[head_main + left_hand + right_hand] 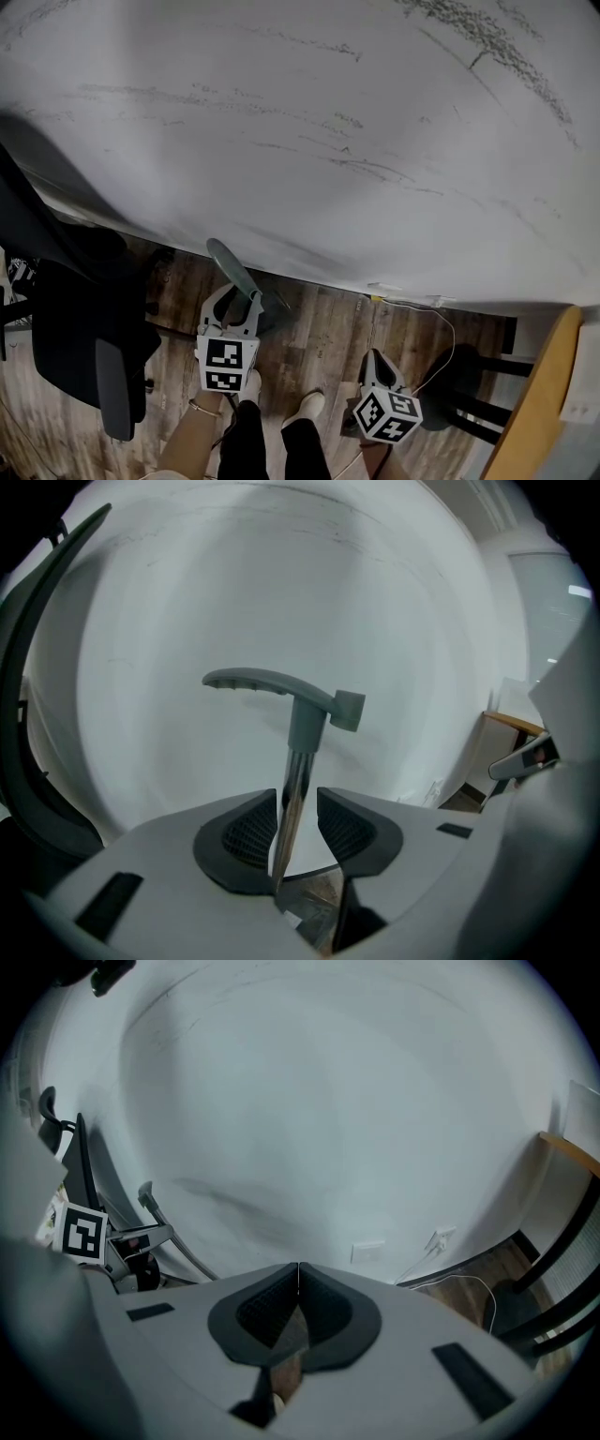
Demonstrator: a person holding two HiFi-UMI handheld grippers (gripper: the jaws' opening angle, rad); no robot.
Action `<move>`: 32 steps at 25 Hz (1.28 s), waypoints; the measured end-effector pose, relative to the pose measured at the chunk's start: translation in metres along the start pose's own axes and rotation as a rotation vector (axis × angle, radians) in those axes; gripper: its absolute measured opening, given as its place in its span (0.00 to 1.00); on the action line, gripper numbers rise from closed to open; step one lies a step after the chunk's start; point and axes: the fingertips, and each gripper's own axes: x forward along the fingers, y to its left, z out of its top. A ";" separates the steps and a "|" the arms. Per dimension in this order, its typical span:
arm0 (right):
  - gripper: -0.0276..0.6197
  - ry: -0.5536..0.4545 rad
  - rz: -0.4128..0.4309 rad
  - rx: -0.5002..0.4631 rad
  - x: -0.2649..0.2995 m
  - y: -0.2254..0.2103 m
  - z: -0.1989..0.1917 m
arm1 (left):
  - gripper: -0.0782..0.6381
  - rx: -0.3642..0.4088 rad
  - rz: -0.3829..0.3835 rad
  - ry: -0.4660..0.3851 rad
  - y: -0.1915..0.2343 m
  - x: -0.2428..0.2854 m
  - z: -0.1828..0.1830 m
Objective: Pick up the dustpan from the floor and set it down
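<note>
We have the left gripper (232,305) at seven o'clock in the head view, reaching toward the white wall (309,122). The dustpan (236,270) stands upright just in front of it on the wooden floor (319,337). In the left gripper view its polished metal shaft (295,789) rises between our jaws to the grey handle (272,682) at twelve o'clock. The jaws stand apart around the shaft: it leans on the pad at nine o'clock, with a sliver of gap to the pad at three o'clock, so we judge nothing is clamped yet. The right gripper (298,1274) hangs at five o'clock in the head view, pads pressed together with nothing between them. We cannot see the pan itself in any view.

The main risk, as we read it, is lifting before both pads bite. The shaft looks slick and would slide down through the jaws. It also sits off centre, so closing could nudge it sideways and tip the dustpan. Even when clamped, a single narrow grip high on a long shaft may let the pan end swing and knock the wall or the dark chair (84,328) at eight o'clock.
</note>
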 end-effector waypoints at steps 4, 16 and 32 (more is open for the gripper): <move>0.09 0.009 -0.002 0.012 0.001 -0.003 -0.003 | 0.28 0.012 0.007 -0.002 0.000 0.003 -0.001; 0.09 0.012 0.011 0.017 0.003 0.001 -0.008 | 0.24 0.018 0.041 -0.009 0.006 0.004 -0.002; 0.09 -0.007 -0.008 0.051 -0.013 -0.009 -0.013 | 0.23 0.053 0.041 -0.021 -0.004 -0.009 -0.003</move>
